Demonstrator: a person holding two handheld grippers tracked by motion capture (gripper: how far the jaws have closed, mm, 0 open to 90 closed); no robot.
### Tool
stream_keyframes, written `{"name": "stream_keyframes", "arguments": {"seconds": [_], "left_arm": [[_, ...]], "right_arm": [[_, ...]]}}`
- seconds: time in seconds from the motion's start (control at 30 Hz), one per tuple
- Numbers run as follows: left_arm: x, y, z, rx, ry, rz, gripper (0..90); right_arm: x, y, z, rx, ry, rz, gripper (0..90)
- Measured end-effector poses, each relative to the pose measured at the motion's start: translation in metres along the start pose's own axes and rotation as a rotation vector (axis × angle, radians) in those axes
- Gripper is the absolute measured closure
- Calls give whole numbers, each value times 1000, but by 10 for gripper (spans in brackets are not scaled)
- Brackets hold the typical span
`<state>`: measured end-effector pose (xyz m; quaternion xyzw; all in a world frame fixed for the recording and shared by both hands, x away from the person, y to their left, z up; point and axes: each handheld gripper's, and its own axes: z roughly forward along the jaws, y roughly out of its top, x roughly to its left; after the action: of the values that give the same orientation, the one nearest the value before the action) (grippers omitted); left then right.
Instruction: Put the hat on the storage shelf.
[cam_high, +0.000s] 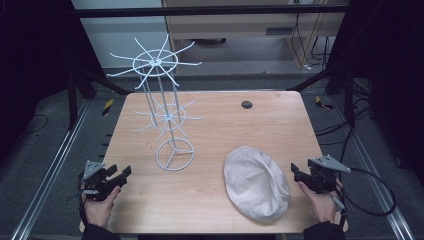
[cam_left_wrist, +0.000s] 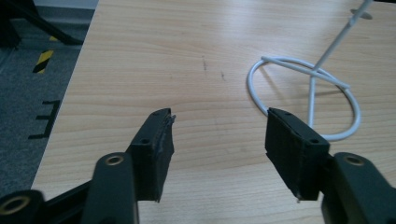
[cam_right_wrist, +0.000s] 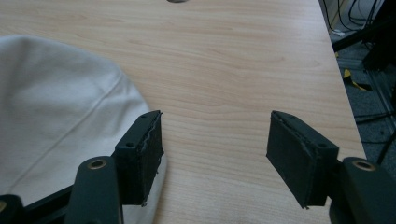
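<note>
A white wire rack (cam_high: 165, 107) with two tiers of spokes stands on a ring base (cam_high: 174, 154) left of the table's middle; that ring base (cam_left_wrist: 306, 95) lies ahead of my left gripper to the right. A pale cloth cap (cam_high: 256, 182) lies flat at the front right. My left gripper (cam_high: 121, 175) hovers open at the front left edge, nothing between its jaws (cam_left_wrist: 219, 149). At the front right edge my right gripper (cam_high: 295, 172) is open and empty (cam_right_wrist: 215, 154), just right of the cap (cam_right_wrist: 56, 112).
The wooden table (cam_high: 235, 130) has a small dark round grommet (cam_high: 246, 104) near its far edge. Metal frame rails and cables run along the floor on both sides. Bare wood lies between the rack and the cap.
</note>
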<state>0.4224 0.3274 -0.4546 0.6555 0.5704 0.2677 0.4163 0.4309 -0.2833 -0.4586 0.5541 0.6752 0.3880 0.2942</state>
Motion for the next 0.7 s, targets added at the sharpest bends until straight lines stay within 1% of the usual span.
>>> {"name": "stream_keyframes", "arguments": {"seconds": [0.07, 0.1, 0.13, 0.17, 0.23, 0.33, 0.47, 0.53, 0.57, 0.67, 0.7], "left_arm": [[-3, 0, 0, 0, -5, 7, 458], [-5, 0, -1, 0, -13, 14, 458], [-8, -1, -1, 5, -22, 22, 483], [-10, -1, 0, 5, -31, 27, 483], [-15, -2, 0, 10, -48, 42, 509], [-21, -2, -1, 12, -71, 64, 550], [-29, -2, -2, 12, -90, 86, 580], [-33, -2, -2, 15, -87, 103, 602], [-34, -2, -2, 16, -90, 106, 612], [-39, -2, -4, 13, -95, 118, 638], [-40, -2, -4, 17, -100, 115, 645]], "right_arm": [[1, 2, -3, -5, 1, -3, 370], [2, 3, -5, -9, 11, -4, 378], [5, 6, -10, -15, 25, -11, 383], [5, 6, -10, -15, 25, -11, 383], [9, 9, -14, -21, 47, -10, 384], [14, 14, -20, -29, 55, -28, 388], [20, 20, -28, -35, 92, -29, 410], [22, 22, -32, -39, 116, -32, 421], [24, 23, -34, -33, 128, -23, 427], [30, 26, -38, -25, 155, -34, 444], [32, 27, -39, -20, 162, -42, 449]]}}
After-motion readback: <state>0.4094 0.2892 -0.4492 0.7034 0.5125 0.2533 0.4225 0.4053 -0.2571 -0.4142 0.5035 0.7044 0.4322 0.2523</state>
